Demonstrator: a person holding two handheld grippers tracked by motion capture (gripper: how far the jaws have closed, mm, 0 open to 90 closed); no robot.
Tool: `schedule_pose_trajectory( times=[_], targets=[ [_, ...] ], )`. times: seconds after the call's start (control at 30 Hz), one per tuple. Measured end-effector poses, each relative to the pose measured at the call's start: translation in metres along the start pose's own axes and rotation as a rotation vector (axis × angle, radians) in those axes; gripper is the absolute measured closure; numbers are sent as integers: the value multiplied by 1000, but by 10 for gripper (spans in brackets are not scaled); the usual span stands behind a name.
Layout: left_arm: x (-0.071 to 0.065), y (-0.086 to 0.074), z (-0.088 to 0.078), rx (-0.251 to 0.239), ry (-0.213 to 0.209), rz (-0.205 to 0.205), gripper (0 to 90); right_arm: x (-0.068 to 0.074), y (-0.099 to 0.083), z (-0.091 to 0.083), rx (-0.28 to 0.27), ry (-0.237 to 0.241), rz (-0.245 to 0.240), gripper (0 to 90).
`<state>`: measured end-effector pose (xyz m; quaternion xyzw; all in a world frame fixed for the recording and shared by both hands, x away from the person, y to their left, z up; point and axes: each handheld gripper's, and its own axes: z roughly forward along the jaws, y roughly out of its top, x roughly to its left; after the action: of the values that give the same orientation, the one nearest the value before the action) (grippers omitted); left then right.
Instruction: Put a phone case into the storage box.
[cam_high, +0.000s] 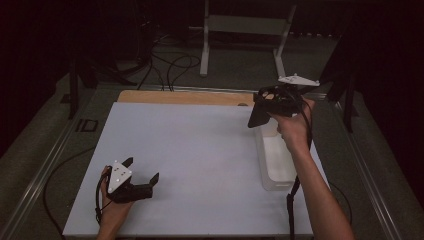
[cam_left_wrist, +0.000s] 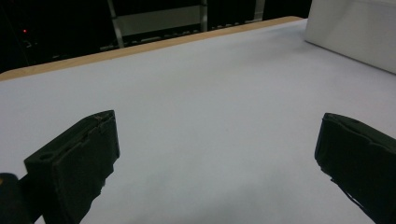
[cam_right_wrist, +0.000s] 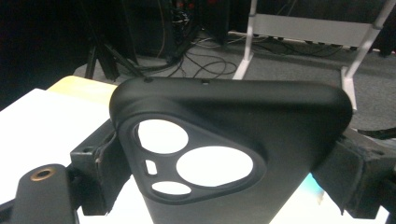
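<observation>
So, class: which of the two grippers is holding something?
The right gripper, raised over the white bin, clamps a black phone case; the left gripper is open.

The phone case's (cam_right_wrist: 233, 154) lower end is cut off by the right gripper view's bottom edge, its sides hidden behind the fingers (cam_right_wrist: 100, 168).

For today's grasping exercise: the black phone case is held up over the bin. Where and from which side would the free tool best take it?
Grip the phone case across its long side edges at the lower end, below the right tool, which clamps the end with the camera cutouts. The left tool is open, so it could come from the table's middle, probably clear of the white bin.
</observation>
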<state>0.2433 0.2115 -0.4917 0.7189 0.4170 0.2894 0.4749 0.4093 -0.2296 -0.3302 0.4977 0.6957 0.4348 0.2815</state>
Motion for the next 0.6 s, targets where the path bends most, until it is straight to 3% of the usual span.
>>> schedule_pose_trajectory(
  times=[0.6],
  targets=[
    [-1, 0, 0, 3, -2, 2, 1, -25, -3, 3, 17, -72, 31, 136]
  ],
)
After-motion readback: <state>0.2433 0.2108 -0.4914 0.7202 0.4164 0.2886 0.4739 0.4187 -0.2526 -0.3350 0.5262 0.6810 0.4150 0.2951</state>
